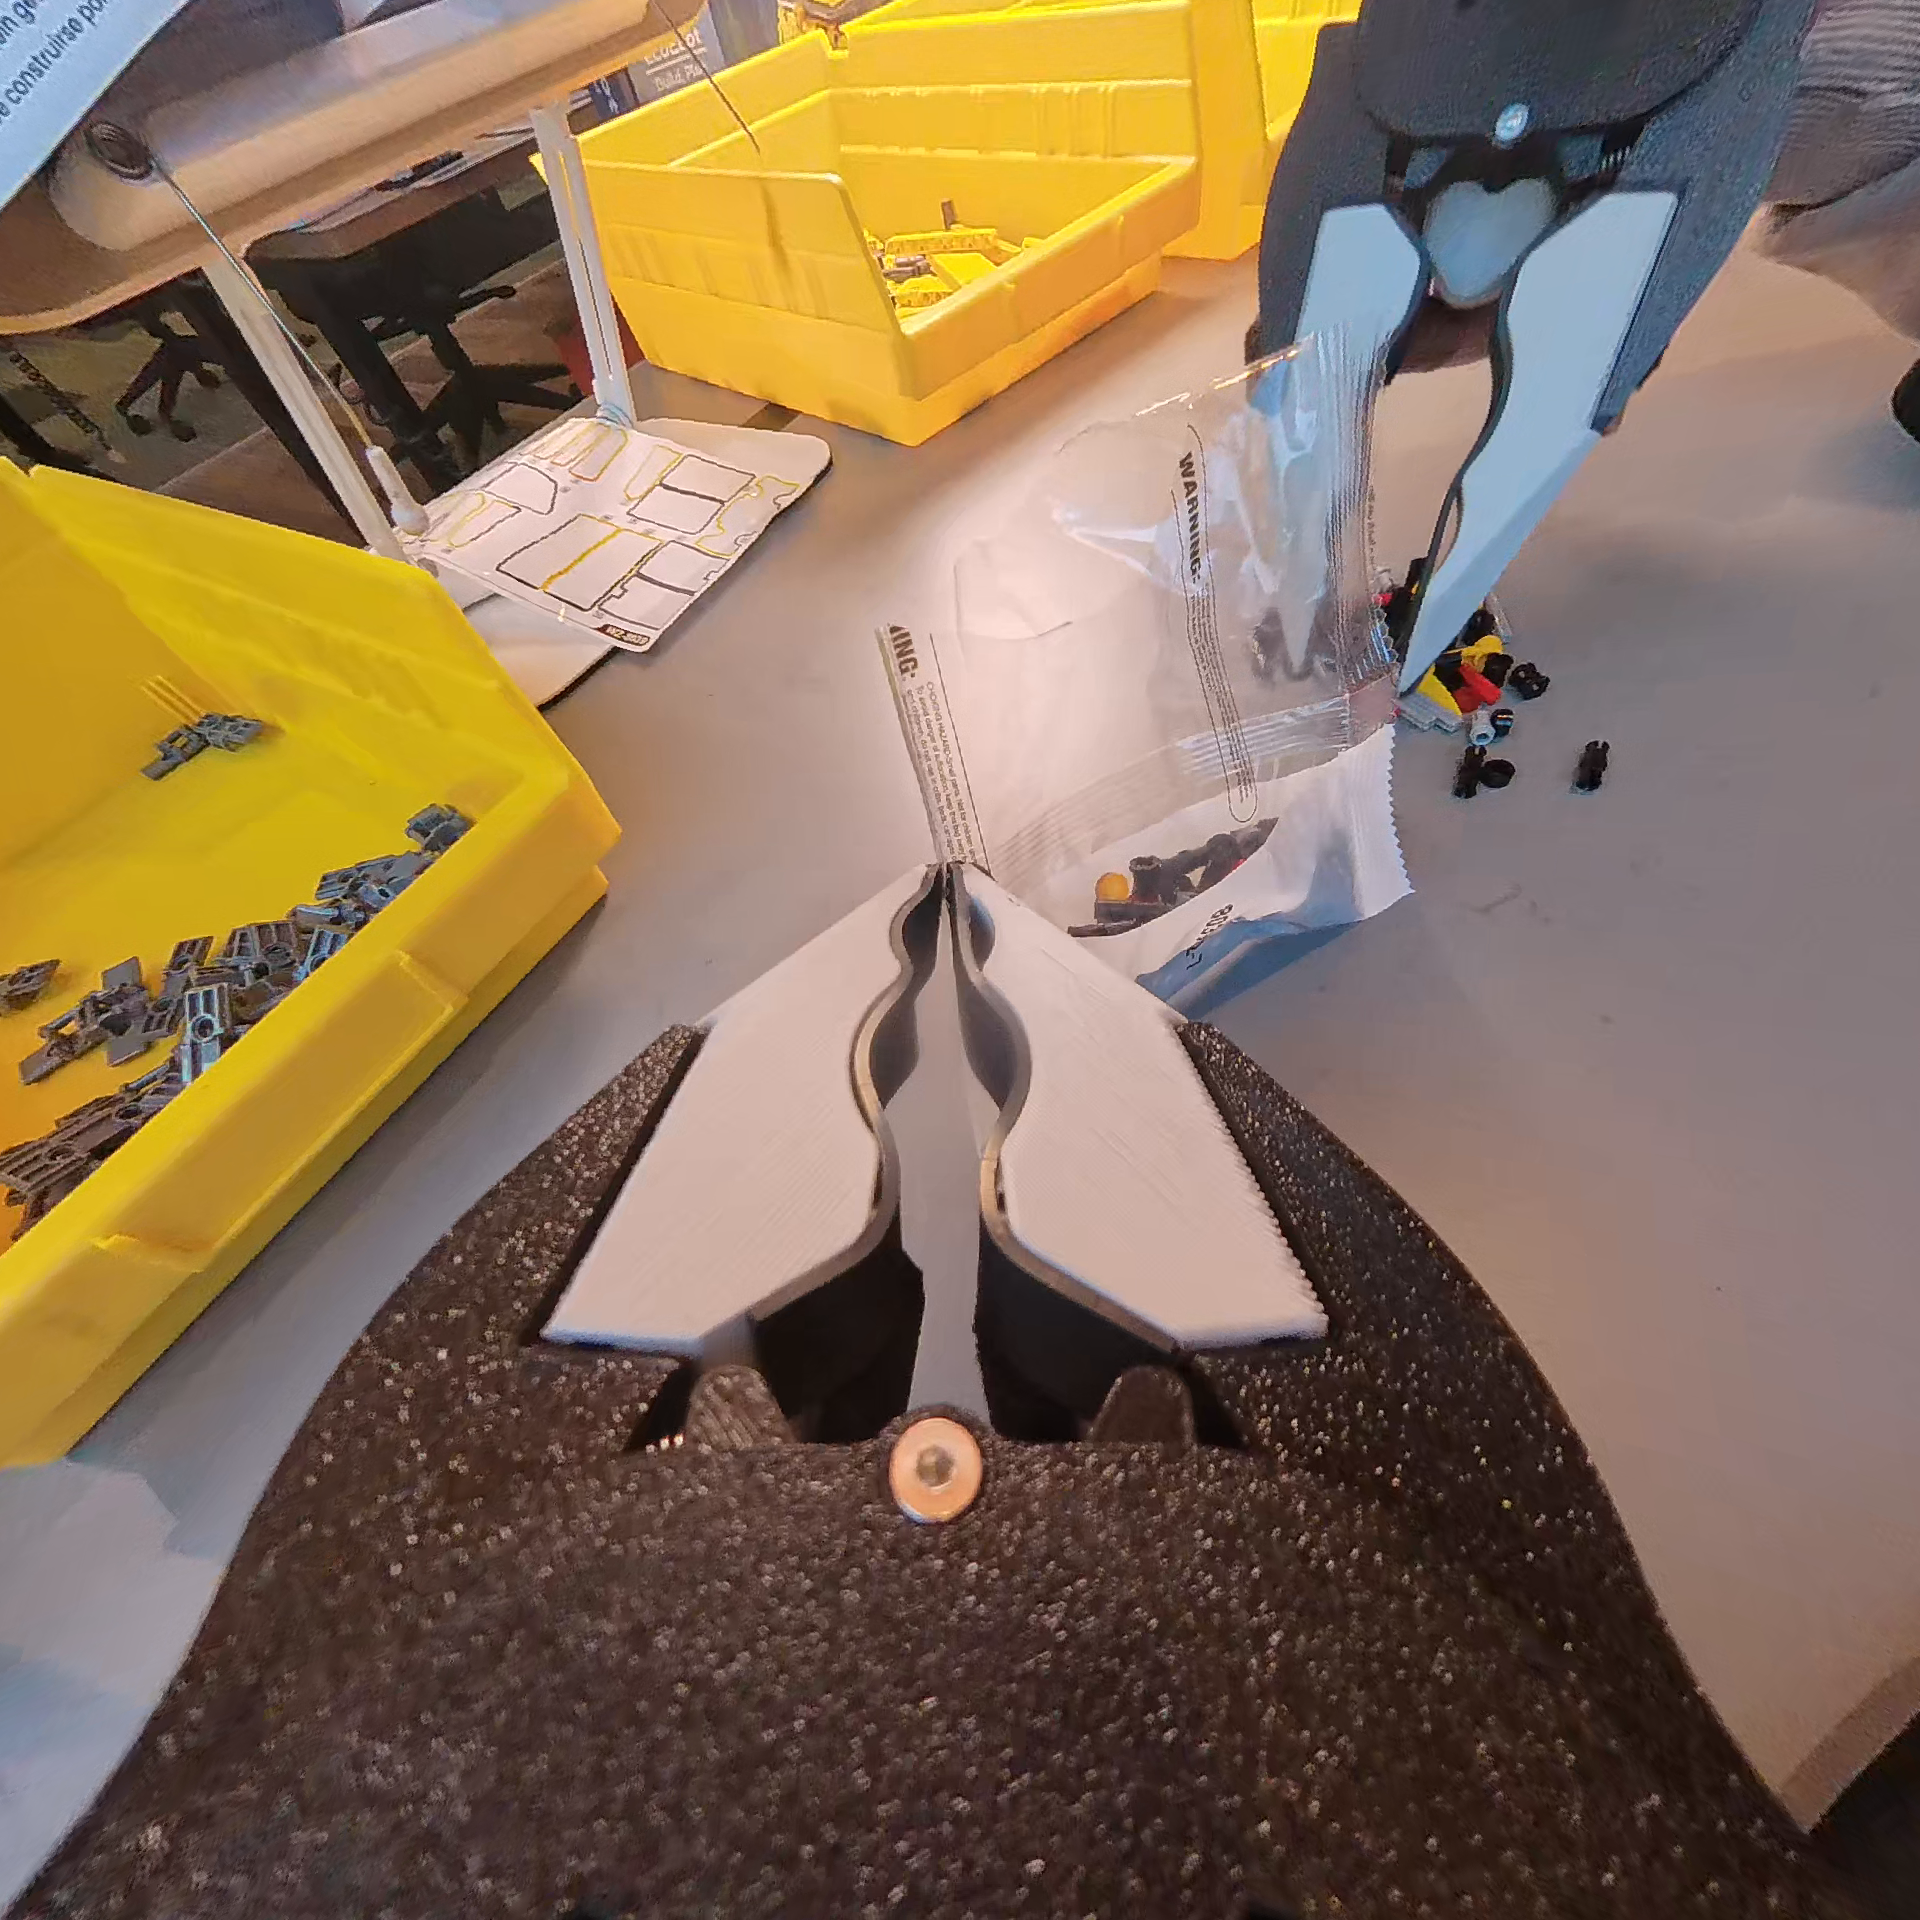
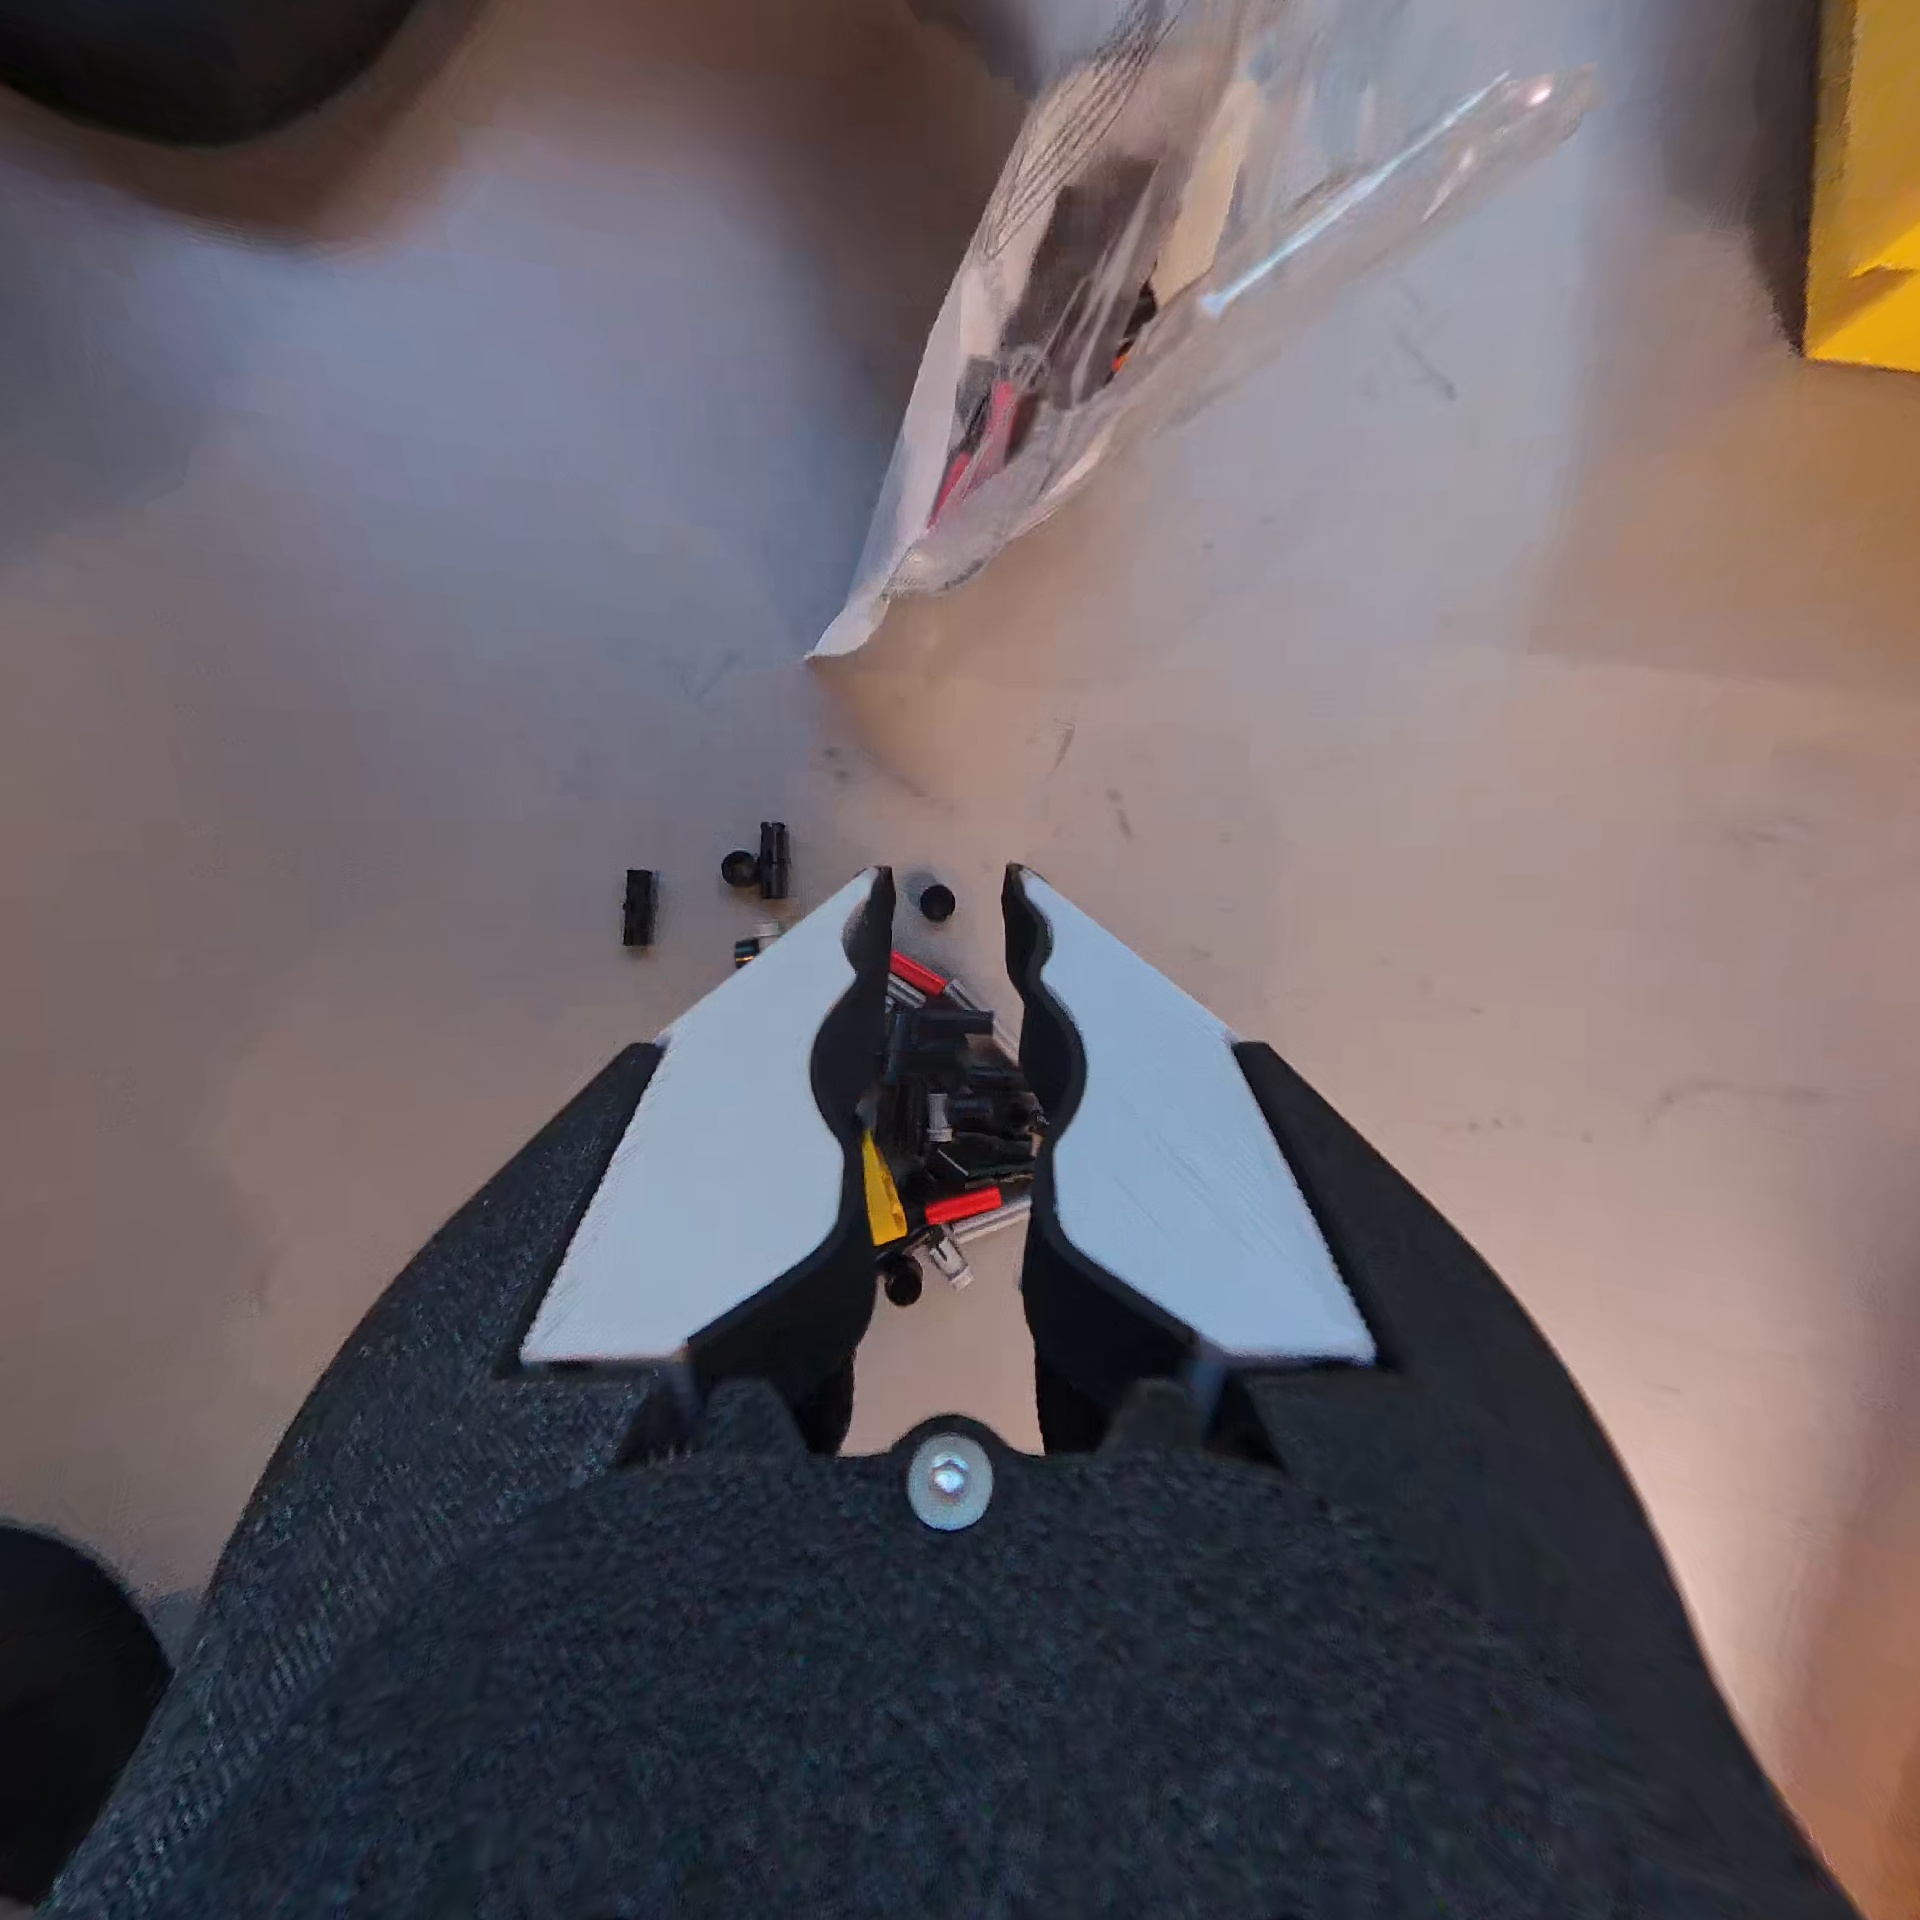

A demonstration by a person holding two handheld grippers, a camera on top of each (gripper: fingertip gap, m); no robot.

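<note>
Film of a clear plastic bag (image 1: 1195, 748) is pinched at one edge between the clenched tips of the left hand-held gripper (image 1: 948, 875), which is closed fully on that thin strip. The bag is held up above the middle of the grey counter (image 1: 1558, 1143), with a few small parts (image 1: 1164, 883) gathered in its lower part. The right hand-held gripper (image 1: 1351, 665) is released, its jaws standing apart with nothing between them; it is poised over a pile of small black, red and yellow parts (image 2: 951, 1122) lying on the counter toward the right edge, and a few black pins (image 2: 769, 860) are scattered just beside the pile. One of its fingers is seen through the film, but whether it touches the bag cannot be told. A firm, even pinch is judged best here, since the slick film could slip from so narrow a hold, and the loose parts inside would shift if the bag were tipped sharply. The bag's long axis is judged to run from the pinched edge up and away toward the far right, with its zigzag sealed end turned to the right edge; which end is open cannot be told. A yellow bin (image 1: 499, 914) of grey parts (image 1: 208, 987) sits at the left edge, and more yellow bins (image 1: 935, 343) stand along the far edge.
</note>
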